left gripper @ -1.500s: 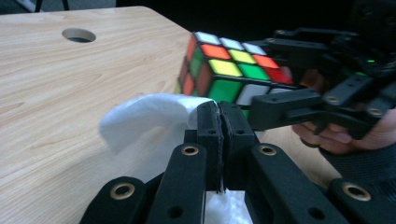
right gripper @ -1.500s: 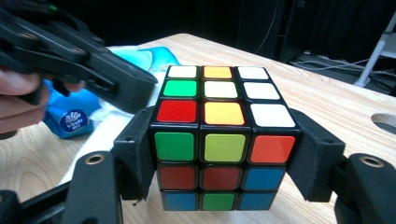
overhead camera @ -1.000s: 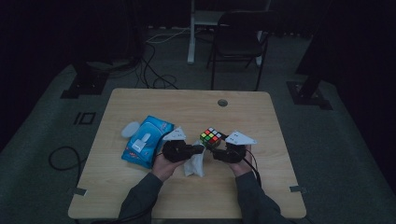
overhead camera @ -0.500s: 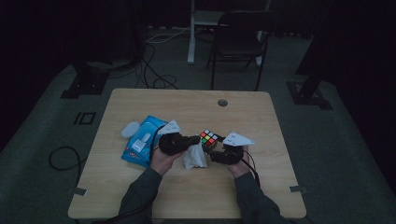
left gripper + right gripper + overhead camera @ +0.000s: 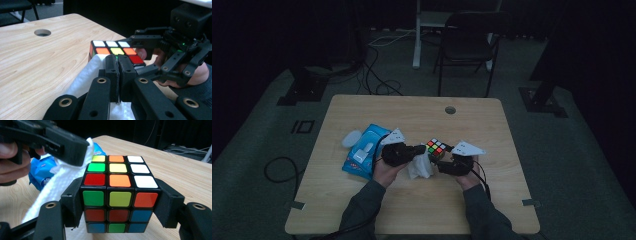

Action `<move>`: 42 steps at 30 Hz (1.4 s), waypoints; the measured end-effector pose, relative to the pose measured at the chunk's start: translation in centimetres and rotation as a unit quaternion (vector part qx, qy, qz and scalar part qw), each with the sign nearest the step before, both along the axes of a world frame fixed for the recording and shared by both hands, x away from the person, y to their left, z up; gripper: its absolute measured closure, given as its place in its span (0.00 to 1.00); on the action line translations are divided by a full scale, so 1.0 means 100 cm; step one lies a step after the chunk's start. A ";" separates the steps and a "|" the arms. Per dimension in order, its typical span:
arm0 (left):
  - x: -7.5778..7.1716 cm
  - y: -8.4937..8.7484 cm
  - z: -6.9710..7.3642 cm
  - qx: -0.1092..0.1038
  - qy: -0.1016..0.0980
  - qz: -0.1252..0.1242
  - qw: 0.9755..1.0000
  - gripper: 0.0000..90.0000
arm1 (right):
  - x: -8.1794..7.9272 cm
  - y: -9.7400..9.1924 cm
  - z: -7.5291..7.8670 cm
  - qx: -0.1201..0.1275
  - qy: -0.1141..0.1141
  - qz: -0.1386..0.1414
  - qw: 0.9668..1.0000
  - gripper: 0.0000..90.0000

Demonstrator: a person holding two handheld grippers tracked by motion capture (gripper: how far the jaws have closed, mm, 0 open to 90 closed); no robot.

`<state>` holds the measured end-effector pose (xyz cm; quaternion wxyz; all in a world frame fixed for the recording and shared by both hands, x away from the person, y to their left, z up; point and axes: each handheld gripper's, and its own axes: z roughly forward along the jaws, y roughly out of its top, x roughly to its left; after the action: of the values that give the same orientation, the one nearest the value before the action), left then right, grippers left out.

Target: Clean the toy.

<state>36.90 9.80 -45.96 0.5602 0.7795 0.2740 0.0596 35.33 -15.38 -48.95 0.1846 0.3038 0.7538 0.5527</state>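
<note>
The right gripper [image 5: 120, 202] clamps the puzzle cube [image 5: 117, 192] by two opposite side faces; the left gripper [image 5: 117, 72], jaws pressed together, pinches a white tissue [image 5: 85, 77] against the cube's side at about nine o'clock. The cube looks hard, light and smooth-sided, so a square grip on flat faces seems safest. The tissue is limp and best pinched at a fold. The cube's stickers are scrambled; it sits mid-table [image 5: 362, 115], near the person.

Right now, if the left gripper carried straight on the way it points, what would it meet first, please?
Most likely the puzzle cube, which sits just past the left gripper, whose jaws are shut on the white tissue. How close they are is hard to judge.
</note>
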 end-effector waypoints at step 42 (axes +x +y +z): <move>-0.013 -0.035 -0.024 0.056 0.019 -0.055 0.997 0.99 | 0.004 -0.011 0.002 0.047 0.015 -0.015 0.999 0.38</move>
<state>35.56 6.25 -48.35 0.5130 0.8244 0.2374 0.0295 35.72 -16.46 -48.72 0.1673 0.3319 0.7251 0.5797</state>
